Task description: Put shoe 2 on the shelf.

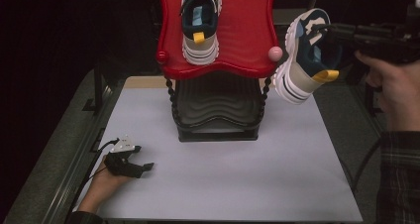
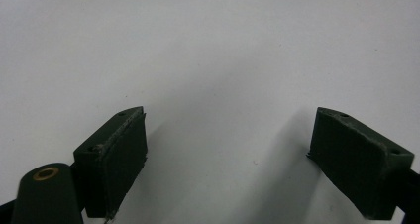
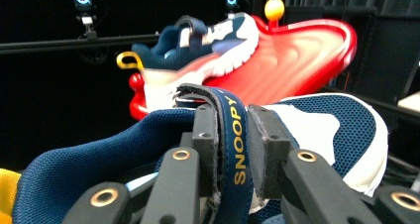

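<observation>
- Right gripper [image 3: 233, 149] clamps the navy "SNOOPY" strap [image 3: 236, 135] of a sneaker [image 1: 307, 55], which hangs in the air beside the rack's right edge.
- Left gripper [image 1: 130, 163] rests on the white table [image 1: 237, 174], jaws spread wide with nothing between them.
- Farther back, a matching sneaker [image 1: 200, 23] sits on the red top shelf [image 1: 247, 30] of the rack.

From the high view I lose the toe of the shoe on the red shelf [image 1: 237, 30] past the top edge. In the right gripper view that shelved shoe [image 3: 198, 55] is blurred, and the held shoe [image 3: 327, 130] runs off the bottom, its heel cut at the left edge. The right gripper [image 1: 341, 33] leaves the high view's right edge, so I cannot see its body.
</observation>
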### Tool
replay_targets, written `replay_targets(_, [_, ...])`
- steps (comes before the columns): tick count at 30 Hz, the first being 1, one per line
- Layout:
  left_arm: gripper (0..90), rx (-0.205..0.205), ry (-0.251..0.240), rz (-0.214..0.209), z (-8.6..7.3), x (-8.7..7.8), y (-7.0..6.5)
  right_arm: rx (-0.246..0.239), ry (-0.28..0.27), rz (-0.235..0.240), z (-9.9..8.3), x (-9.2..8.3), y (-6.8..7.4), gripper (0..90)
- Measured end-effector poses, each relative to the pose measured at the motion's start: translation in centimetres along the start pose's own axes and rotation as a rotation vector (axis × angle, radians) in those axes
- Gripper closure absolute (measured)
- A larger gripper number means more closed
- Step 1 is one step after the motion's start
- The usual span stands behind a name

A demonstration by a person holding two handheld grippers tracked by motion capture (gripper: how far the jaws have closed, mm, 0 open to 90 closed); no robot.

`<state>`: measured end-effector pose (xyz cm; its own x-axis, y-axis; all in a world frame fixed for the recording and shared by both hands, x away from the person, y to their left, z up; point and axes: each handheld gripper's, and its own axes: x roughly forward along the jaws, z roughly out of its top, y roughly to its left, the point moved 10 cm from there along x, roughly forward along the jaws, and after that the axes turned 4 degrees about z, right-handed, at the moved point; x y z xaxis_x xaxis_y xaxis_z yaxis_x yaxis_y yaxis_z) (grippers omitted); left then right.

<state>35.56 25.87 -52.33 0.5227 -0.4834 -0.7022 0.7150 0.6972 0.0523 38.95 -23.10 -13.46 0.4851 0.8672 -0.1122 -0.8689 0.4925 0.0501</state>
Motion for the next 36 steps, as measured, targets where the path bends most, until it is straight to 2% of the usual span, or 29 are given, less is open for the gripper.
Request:
replay_targets(7, [13.9,0.0,-0.003,0.001,0.0,0.0,0.0,-0.031,-0.035,0.036,3.2,1.6,0.1,74.8])
replay_targets(18, [13.9,-0.003,-0.006,0.001,0.0,0.0,0.0,-0.078,-0.01,0.081,5.8,7.2,-0.5,74.8])
replay_targets(25, [13.9,0.006,-0.001,0.003,0.0,0.0,0.0,-0.11,0.031,0.095,6.9,10.6,-1.1,74.8])
replay_targets(30, [13.9,0.007,-0.002,0.004,0.0,0.0,0.0,-0.128,0.067,0.099,7.0,12.8,-1.5,74.8])
replay_targets(36, [13.9,0.007,-0.001,0.004,0.0,0.0,0.0,-0.145,0.113,0.082,6.7,14.9,-2.5,74.7])
